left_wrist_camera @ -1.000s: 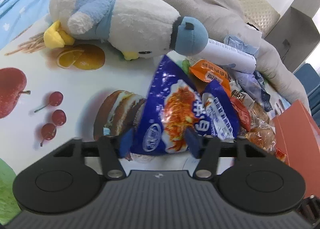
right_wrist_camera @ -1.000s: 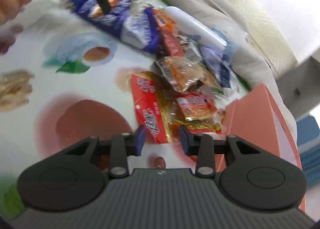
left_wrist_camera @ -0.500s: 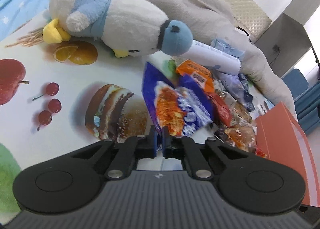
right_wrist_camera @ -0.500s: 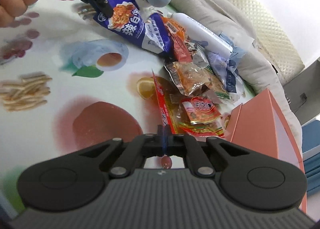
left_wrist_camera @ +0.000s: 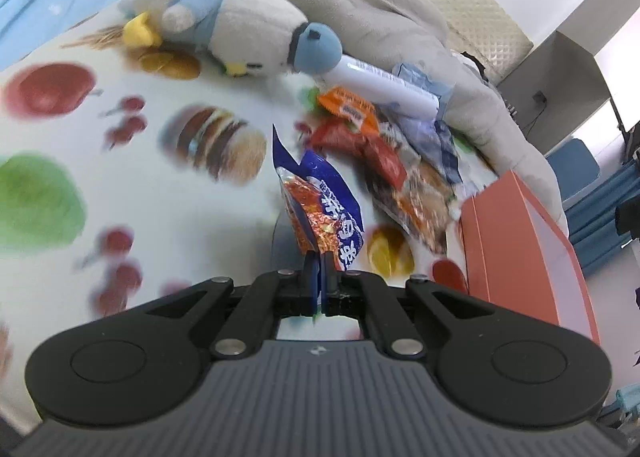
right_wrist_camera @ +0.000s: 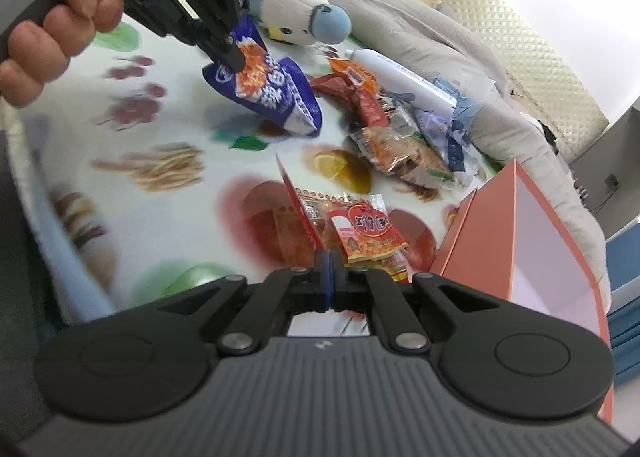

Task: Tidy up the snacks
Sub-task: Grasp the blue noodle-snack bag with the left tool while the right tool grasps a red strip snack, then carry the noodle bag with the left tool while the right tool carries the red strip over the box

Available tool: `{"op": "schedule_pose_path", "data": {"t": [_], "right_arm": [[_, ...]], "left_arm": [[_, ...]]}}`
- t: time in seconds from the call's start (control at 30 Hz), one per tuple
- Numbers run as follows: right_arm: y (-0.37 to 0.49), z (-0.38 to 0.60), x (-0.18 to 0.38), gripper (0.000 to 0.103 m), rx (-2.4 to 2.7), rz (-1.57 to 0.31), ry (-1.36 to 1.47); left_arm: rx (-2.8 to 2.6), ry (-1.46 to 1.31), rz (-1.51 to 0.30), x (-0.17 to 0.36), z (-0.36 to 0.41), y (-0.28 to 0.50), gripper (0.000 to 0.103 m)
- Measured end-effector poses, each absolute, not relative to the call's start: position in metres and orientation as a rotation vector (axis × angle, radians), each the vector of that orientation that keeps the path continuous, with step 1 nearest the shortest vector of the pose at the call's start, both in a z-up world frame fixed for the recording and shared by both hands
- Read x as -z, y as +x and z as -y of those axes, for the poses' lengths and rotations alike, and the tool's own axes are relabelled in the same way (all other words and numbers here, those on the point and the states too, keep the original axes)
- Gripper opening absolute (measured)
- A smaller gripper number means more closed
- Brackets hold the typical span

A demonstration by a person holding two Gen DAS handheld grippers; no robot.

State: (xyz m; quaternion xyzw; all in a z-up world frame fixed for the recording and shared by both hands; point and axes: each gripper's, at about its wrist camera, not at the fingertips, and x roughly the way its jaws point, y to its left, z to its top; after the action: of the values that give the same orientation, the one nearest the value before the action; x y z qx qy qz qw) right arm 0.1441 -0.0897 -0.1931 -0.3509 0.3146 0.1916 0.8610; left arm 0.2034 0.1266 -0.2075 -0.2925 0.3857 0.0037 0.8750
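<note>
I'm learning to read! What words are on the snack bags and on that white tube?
Blue bag: large white Chinese characters, too blurred to quote.
Red packet: a round logo with characters, unreadable.
Orange packet: small label, blurred.
White tube: fine print, too small.

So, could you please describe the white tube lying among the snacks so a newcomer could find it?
Start at the plush bird. Right beside its blue head lies the white tube, along the grey blanket. It is the only smooth white cylinder; its neighbours are crinkly packets.

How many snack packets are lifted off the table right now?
2: the blue packet hangs from the left gripper, and the red packet is pinched in the right gripper. The rest lie piled by the orange box.
</note>
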Motion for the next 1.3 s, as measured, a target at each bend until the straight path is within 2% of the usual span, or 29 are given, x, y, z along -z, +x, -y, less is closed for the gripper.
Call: {"op": "schedule_pose_path", "data": {"t": [0.37, 0.83, 0.93, 0.97, 1.0, 1.03, 1.07, 1.1, 1.17, 1.23, 1.3], "right_arm": [[0.081, 0.105, 0.187, 0.003, -0.425, -0.618, -0.713], [0.068, 0.129, 0.191, 0.004, -0.365, -0.68, -0.616], [0.07, 0.135, 0.191, 0.007, -0.354, -0.699, -0.576], [0.071, 0.138, 0.191, 0.011, -0.348, -0.707, -0.557], [0.072, 0.141, 0.191, 0.026, -0.339, -0.713, -0.541], [0.073, 0.144, 0.191, 0.036, -0.333, -0.715, -0.516], [0.074, 0.147, 0.189, 0.053, -0.329, -0.716, -0.483], [0.075, 0.152, 0.187, 0.06, -0.335, -0.718, -0.441], [0.078, 0.16, 0.184, 0.06, -0.344, -0.73, -0.35], [0.082, 0.167, 0.182, 0.064, -0.34, -0.732, -0.267], [0.087, 0.172, 0.182, 0.077, -0.329, -0.729, -0.214]], "left_arm": [[-0.013, -0.607, -0.846, 0.204, -0.098, 0.121, 0.001], [0.051, -0.551, -0.962, 0.212, -0.067, 0.107, 0.004], [0.059, -0.541, -0.996, 0.212, -0.067, 0.106, 0.013], [0.062, -0.535, -1.0, 0.211, -0.068, 0.106, 0.026], [0.063, -0.525, -1.004, 0.209, -0.068, 0.106, 0.047], [0.053, -0.506, -1.007, 0.207, -0.068, 0.106, 0.057], [0.041, -0.486, -1.003, 0.204, -0.068, 0.106, 0.07], [0.032, -0.467, -0.994, 0.201, -0.069, 0.105, 0.076], [0.002, -0.417, -0.984, 0.194, -0.07, 0.105, 0.082], [-0.026, -0.35, -0.97, 0.188, -0.072, 0.106, 0.084], [-0.015, -0.31, -0.951, 0.182, -0.074, 0.108, 0.085]]}}
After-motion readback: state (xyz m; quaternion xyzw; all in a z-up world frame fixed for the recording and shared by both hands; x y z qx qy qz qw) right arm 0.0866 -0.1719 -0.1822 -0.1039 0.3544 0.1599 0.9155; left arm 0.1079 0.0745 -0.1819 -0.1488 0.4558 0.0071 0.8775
